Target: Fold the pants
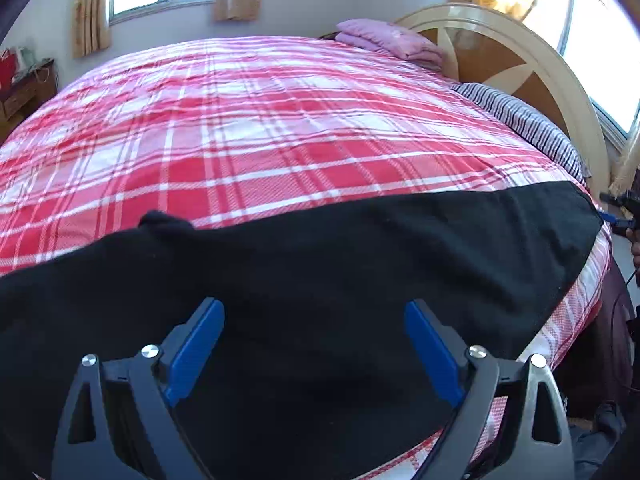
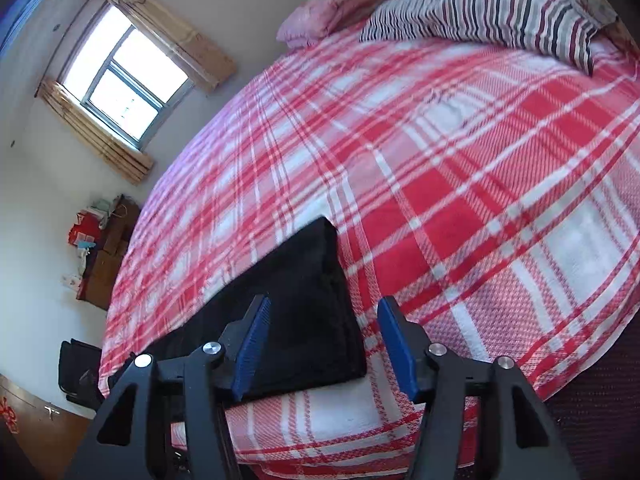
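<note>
Black pants (image 1: 320,264) lie flat in a long strip along the near edge of a bed with a red and white plaid cover (image 1: 248,128). My left gripper (image 1: 314,312) is open and empty, its blue pads just above the middle of the pants. In the right wrist view one end of the pants (image 2: 304,312) lies flat near the bed's corner. My right gripper (image 2: 322,308) is open and empty, hovering over that end. The right gripper also shows at the far right of the left wrist view (image 1: 622,216).
A striped pillow (image 2: 492,4) and folded pink bedding (image 1: 392,40) lie by the wooden headboard (image 1: 520,64). Windows with curtains (image 2: 124,76) are behind. A cluttered cabinet (image 2: 104,252) stands by the far wall. The bed's edge (image 2: 360,432) drops off just under my grippers.
</note>
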`<state>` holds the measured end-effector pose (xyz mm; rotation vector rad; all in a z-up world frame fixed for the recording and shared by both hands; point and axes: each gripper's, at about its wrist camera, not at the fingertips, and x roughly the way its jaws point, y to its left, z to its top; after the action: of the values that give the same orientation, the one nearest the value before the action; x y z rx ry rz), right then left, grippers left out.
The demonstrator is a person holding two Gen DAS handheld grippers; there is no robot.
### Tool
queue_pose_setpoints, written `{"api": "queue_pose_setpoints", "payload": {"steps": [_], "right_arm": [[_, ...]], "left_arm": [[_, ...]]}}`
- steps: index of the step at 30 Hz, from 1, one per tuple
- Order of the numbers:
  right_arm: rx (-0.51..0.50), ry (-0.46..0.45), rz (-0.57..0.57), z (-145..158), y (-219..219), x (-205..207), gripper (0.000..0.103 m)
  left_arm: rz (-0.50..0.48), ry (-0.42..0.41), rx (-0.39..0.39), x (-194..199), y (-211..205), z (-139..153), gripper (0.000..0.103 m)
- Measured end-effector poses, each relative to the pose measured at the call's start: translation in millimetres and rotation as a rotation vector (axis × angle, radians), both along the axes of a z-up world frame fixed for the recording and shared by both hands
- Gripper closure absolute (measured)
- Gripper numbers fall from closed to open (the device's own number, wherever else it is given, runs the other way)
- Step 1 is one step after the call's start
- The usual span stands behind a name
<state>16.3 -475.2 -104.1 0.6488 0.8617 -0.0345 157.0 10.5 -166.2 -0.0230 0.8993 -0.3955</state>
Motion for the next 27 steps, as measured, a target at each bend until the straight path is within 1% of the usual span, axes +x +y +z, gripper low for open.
{"api": "queue_pose_setpoints", "payload": {"steps": [1, 2, 3, 8, 10, 11, 12, 15, 19, 21, 24, 27], "right_arm": [[0.004, 0.009, 0.004, -4, 1, 1, 0.048], [0.016, 0.016, 0.011, -8, 1, 1, 0.053], [0.021, 0.013, 0.018, -11, 2, 2, 0.054], [0.015, -0.012, 0.036, -15, 5, 4, 0.055], [0.005, -0.004, 0.041, -15, 8, 5, 0.059], [0.01, 0.001, 0.055, -13, 10, 4, 0.065], [0.016, 0.008, 0.07, -13, 12, 5, 0.067], [-0.009, 0.025, 0.086, -15, 19, 9, 0.067], [0.053, 0.0, 0.086, -20, 9, 7, 0.067], [0.071, -0.002, 0.062, -21, 3, 5, 0.084], [0.103, -0.04, 0.055, -20, 1, 4, 0.088], [0.075, -0.07, 0.059, -11, 11, 5, 0.089]], "left_arm": [[-0.001, 0.0, 0.002, -1, 2, 0, 0.009], [-0.003, -0.002, 0.007, -1, 2, 0, 0.009], [-0.005, -0.003, 0.014, -2, 1, 0, 0.009], [-0.015, -0.014, 0.043, -3, -2, -3, 0.008], [-0.017, -0.015, 0.051, -4, -3, -3, 0.008], [-0.017, -0.014, 0.05, -3, -3, -3, 0.008], [-0.016, -0.013, 0.047, -3, -2, -3, 0.008], [-0.013, -0.012, 0.038, -3, -1, -3, 0.008], [-0.014, -0.014, 0.046, -4, -2, -3, 0.008], [-0.013, -0.013, 0.043, -4, -2, -3, 0.008], [-0.013, -0.011, 0.04, -4, -2, -3, 0.008], [-0.012, -0.011, 0.039, -3, -2, -3, 0.008]]}}
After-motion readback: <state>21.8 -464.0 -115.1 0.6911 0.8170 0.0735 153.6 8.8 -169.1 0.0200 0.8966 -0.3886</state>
